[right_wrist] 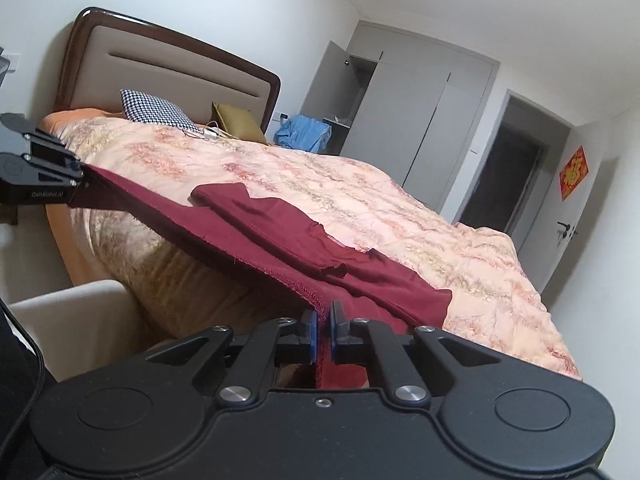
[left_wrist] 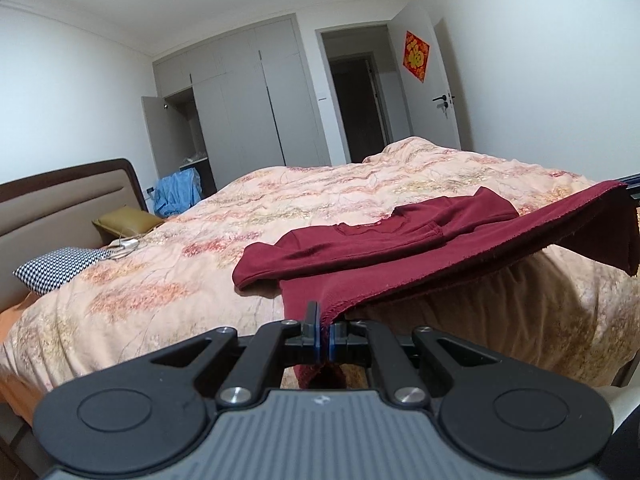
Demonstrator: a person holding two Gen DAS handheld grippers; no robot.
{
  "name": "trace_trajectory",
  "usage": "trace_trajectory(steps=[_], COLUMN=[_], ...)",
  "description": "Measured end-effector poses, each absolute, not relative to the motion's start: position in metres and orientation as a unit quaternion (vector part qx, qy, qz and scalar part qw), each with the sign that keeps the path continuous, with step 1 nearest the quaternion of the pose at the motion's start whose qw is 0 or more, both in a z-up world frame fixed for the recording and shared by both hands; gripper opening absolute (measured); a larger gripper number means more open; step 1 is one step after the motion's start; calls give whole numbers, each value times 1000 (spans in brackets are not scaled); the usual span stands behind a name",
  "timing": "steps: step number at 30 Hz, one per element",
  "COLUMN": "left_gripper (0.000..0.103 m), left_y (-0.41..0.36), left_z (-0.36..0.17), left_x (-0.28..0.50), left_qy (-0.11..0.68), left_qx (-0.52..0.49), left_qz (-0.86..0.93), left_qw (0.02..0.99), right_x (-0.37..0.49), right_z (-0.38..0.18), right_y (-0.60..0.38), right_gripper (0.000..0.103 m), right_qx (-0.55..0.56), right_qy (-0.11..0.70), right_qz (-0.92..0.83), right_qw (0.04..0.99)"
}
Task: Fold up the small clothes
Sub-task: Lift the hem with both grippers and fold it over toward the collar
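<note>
Hem lifted, fold barely begun

Left wrist view: the left gripper pinches one hem corner of the dark red knit garment on the floral quilted bed. Right wrist view: the right gripper pinches the other corner; sleeves lie tucked in, body fold remains.

The left gripper pinches one hem corner of the dark red garment at the near edge of the bed. The hem stretches taut toward the right edge, lifted clear, while the sleeves lie on the quilt.
</note>
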State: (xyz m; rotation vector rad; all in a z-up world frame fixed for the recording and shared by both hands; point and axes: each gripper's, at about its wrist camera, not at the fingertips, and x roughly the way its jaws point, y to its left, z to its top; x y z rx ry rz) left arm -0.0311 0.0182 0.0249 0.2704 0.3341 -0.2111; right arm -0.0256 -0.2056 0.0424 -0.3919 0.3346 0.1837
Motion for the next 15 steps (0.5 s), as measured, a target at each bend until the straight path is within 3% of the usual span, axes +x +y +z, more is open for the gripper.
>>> trace_trajectory(steps=[8,15], left_gripper=[4,4], left_y=[20,2], left_z=[56,107], left_x=[11,96], left_qy=[175,147], left_qx=[178,267], left_qz=[-130,-179], left_qw=[960,936], right_x=[7,96], right_z=[65,104], right_y=[-228,-271], right_gripper=[6,7], right_qx=[-154,-105], right_qy=[159,150], right_qz=[138,194], right_qw=[965,964])
